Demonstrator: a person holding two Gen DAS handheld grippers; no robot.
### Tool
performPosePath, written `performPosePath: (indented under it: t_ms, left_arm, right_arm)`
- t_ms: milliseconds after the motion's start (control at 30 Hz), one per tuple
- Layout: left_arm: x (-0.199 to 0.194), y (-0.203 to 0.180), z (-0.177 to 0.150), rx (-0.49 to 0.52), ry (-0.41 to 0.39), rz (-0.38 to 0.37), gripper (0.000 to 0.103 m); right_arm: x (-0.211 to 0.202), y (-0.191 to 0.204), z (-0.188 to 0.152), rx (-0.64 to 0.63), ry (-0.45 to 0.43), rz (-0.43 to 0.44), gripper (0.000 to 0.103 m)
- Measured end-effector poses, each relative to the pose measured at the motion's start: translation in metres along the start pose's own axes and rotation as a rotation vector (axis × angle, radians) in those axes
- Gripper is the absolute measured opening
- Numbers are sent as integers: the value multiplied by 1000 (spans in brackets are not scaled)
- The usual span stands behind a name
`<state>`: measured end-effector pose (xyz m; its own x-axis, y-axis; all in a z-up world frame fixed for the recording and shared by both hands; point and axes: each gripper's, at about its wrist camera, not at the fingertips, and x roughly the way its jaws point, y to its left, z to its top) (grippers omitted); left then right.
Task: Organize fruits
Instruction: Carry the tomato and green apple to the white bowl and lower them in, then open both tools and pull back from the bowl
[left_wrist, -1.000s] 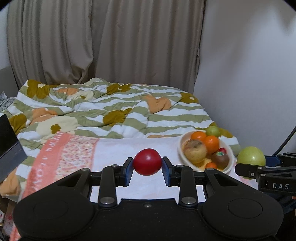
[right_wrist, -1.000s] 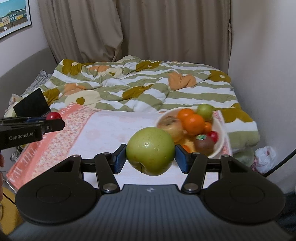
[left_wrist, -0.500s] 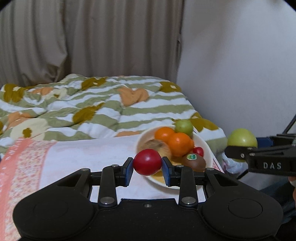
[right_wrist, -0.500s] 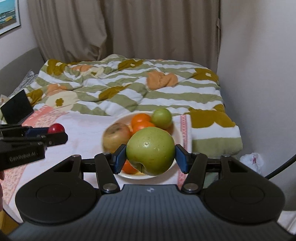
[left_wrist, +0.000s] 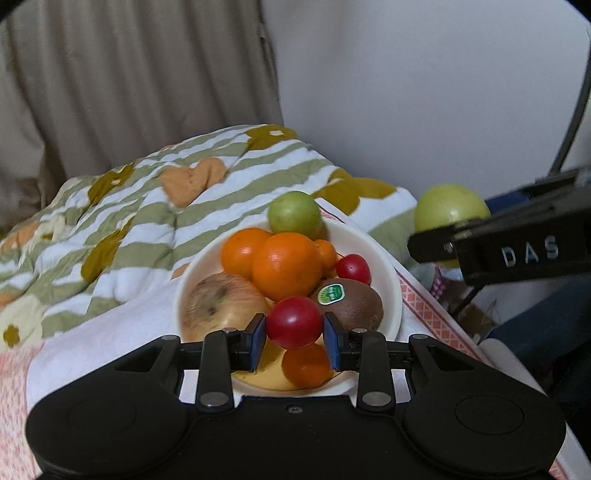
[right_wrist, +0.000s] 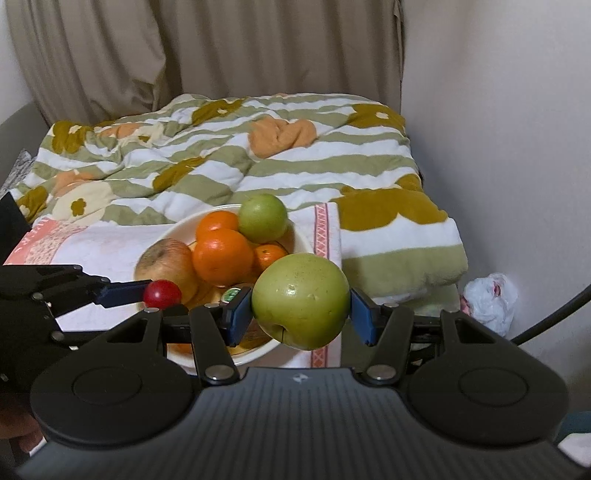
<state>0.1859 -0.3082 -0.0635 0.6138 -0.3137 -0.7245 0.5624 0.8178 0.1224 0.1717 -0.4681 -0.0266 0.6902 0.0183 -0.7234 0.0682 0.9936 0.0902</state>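
Note:
My left gripper (left_wrist: 294, 334) is shut on a small red tomato (left_wrist: 294, 322) and holds it just above the near side of a white bowl (left_wrist: 386, 269). The bowl holds oranges (left_wrist: 286, 266), a brownish apple (left_wrist: 221, 304), a kiwi (left_wrist: 351, 302), a small green fruit (left_wrist: 295, 214) and another red tomato (left_wrist: 353, 267). My right gripper (right_wrist: 301, 312) is shut on a large green apple (right_wrist: 301, 304), held to the right of the bowl (right_wrist: 301, 236) near its rim. The apple also shows in the left wrist view (left_wrist: 448, 210).
The bowl sits on a white and pink towel (right_wrist: 92, 243) on a bed with a striped flowered duvet (right_wrist: 229, 158). A wall (right_wrist: 498, 129) is close on the right, a white plastic bag (right_wrist: 489, 299) lies on the floor beside the bed, and curtains (right_wrist: 207, 51) hang behind.
Both grippers have moved right and forward toward the bowl, each still holding its fruit. The tomato now hangs over the bowl's near side and the apple is beside the bowl.

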Motion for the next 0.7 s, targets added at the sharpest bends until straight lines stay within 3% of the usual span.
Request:
performPosePath:
  t_ms: [167,233,300,367,467,700]
  left_arm:
    - [8,-10,-2,58,4,1,38]
    - [8,-12,-2,70,0,9,49]
    - [3,-12,-2,69,-16,11,82]
    - [-5,-10,-4,58,-44,26,90]
    - [-15,0,-6,2,-39,19,90]
    - [-33,49,-17,-242,-5,20,92]
  right_arm:
    - [6,-7,1,19,9,-12,71]
    - [7,-8,1,23,11,-15,71]
    - [7,-10,2,28,12,-15,71]
    - [7,-10,4,29,10,-13,71]
    - [7,-9,7,19,5,-3,71]
    - [11,15,11,-41,0,63,71]
